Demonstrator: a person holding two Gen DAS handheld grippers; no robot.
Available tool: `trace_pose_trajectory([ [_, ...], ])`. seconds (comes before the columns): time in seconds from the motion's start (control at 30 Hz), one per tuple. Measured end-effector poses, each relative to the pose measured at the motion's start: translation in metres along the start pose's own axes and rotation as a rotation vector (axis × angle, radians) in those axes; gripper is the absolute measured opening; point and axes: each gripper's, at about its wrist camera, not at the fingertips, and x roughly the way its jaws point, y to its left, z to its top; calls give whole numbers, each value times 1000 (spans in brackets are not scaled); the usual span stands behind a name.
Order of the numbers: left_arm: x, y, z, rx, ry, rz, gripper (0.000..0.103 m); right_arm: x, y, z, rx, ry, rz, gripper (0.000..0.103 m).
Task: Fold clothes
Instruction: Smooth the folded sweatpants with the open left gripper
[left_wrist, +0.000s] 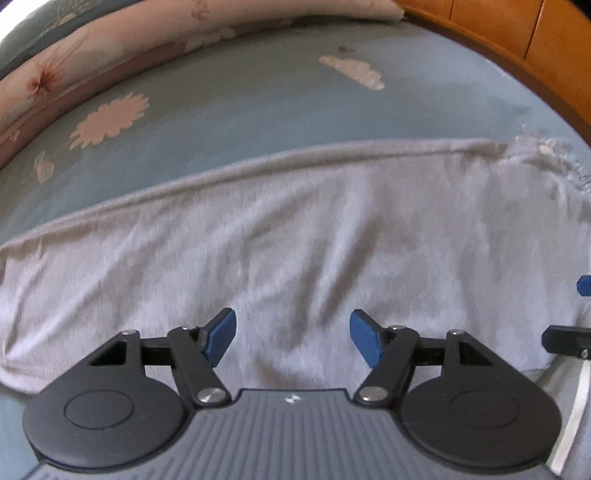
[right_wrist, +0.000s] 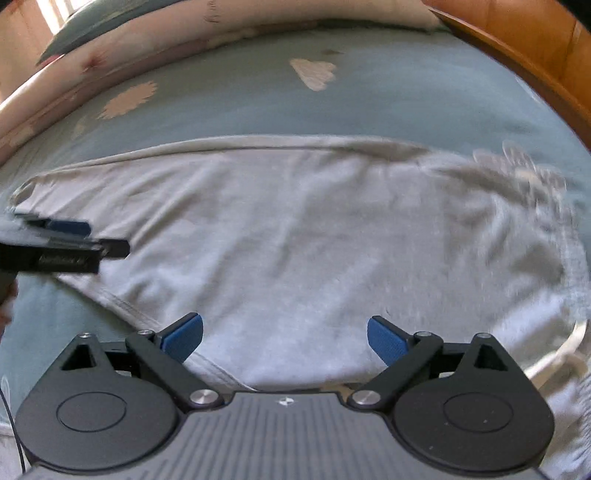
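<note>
Softly creased, a pale grey knit garment (left_wrist: 295, 236) lies flat across the bed (left_wrist: 236, 110), a lacy trim at its 3 o'clock end. The sheet is blue-grey with pink flower prints (a wooden frame (left_wrist: 517, 37) curves at 1 o'clock). Both the left claw (left_wrist: 291, 338) and right claw (right_wrist: 284, 339) stand spread, blue ribbed pads (right_wrist: 184, 338) empty above the cloth. No writing is legible.
</note>
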Motion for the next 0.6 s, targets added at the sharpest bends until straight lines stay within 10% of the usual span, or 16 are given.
trace_pose_trajectory([
  [0.23, -6, 16, -10, -64, 52, 125, 71, 3, 15, -17, -3, 9, 208, 98],
  [0.6, -59, -55, -37, 53, -64, 3, 70, -46, -37, -53, -25, 59, 104, 91],
])
